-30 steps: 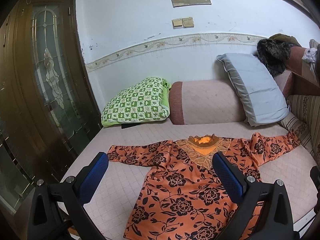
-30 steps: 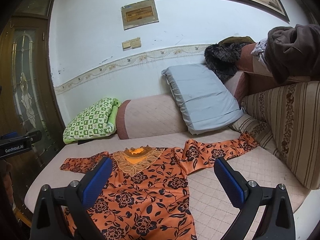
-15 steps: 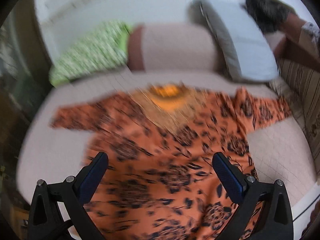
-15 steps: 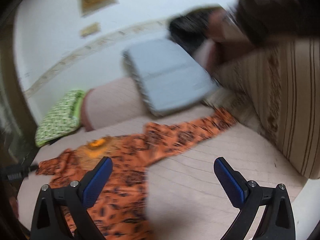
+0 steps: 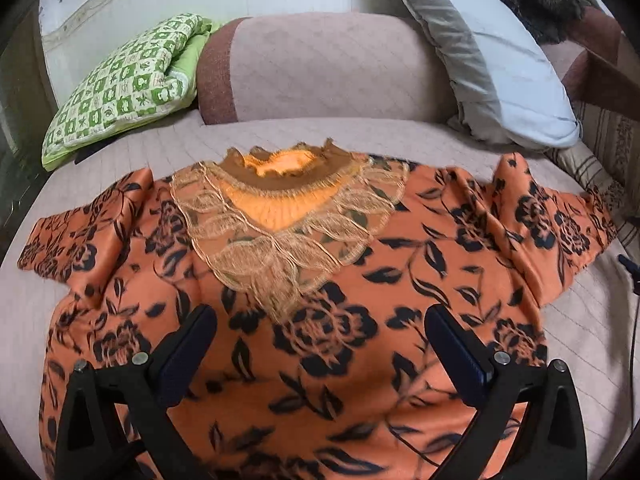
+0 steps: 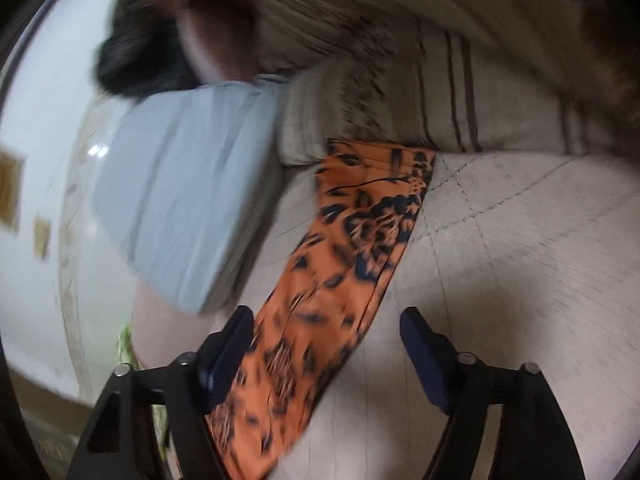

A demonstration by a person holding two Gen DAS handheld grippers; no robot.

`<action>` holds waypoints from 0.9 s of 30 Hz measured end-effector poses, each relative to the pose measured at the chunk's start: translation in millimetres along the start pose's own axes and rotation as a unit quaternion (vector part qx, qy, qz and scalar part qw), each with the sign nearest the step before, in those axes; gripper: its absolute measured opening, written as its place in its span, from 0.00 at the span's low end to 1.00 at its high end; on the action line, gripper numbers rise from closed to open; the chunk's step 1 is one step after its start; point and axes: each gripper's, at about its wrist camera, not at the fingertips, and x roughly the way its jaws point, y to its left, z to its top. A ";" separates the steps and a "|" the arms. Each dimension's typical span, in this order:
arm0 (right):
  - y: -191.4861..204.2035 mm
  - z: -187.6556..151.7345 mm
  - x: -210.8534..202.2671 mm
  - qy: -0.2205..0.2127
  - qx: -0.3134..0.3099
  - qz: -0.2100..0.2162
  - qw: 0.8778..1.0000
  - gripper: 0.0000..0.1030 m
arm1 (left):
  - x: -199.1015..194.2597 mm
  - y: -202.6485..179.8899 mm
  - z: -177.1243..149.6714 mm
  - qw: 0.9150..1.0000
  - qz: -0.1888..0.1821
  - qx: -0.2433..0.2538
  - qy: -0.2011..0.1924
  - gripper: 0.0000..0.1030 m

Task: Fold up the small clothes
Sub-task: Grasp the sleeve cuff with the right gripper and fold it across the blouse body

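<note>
An orange blouse (image 5: 320,312) with black flowers and a lace collar (image 5: 280,216) lies spread flat on the pink quilted sofa seat (image 5: 132,148), both sleeves out. My left gripper (image 5: 320,336) hangs open just above the chest, below the collar, nothing between its fingers. In the blurred right wrist view, my right gripper (image 6: 326,344) is rolled over the blouse's right sleeve (image 6: 360,248). Its jaws are closing; the sleeve runs between them beside the left finger (image 6: 228,352), and the pads do not press on it.
A green checked pillow (image 5: 128,84) lies at the back left, a pink bolster (image 5: 320,68) in the middle and a grey pillow (image 5: 500,64) at the back right. The striped sofa arm (image 6: 440,92) rises just beyond the sleeve's cuff.
Both grippers came down and closer to the blouse. The right one swung right to the sleeve, rolled over, and its jaws narrowed. The left one stays as wide as before.
</note>
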 end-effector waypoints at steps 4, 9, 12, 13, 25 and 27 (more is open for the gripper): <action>-7.7 18.2 35.7 -0.017 0.032 -0.023 0.999 0.63 | 13.2 26.2 4.9 1.000 0.009 -0.016 0.014 1.00; -0.8 35.4 60.8 -0.031 0.038 -0.032 0.998 0.11 | 23.4 58.9 10.9 0.998 0.029 -0.048 0.042 1.00; 18.4 30.4 57.0 -0.043 0.028 -0.016 0.999 0.09 | 19.5 81.8 17.1 0.996 0.055 -0.067 0.033 1.00; 29.2 26.8 52.9 -0.049 0.011 -0.008 0.999 0.09 | 17.1 89.4 18.8 0.995 0.065 -0.073 0.029 1.00; 249.6 -129.9 6.9 0.043 -0.161 0.172 0.971 0.09 | -12.7 201.8 22.8 0.974 0.154 -0.163 0.013 1.00; 274.0 -169.2 15.2 0.071 -0.176 0.185 0.964 0.09 | -16.7 217.2 24.2 0.970 0.171 -0.170 0.011 1.00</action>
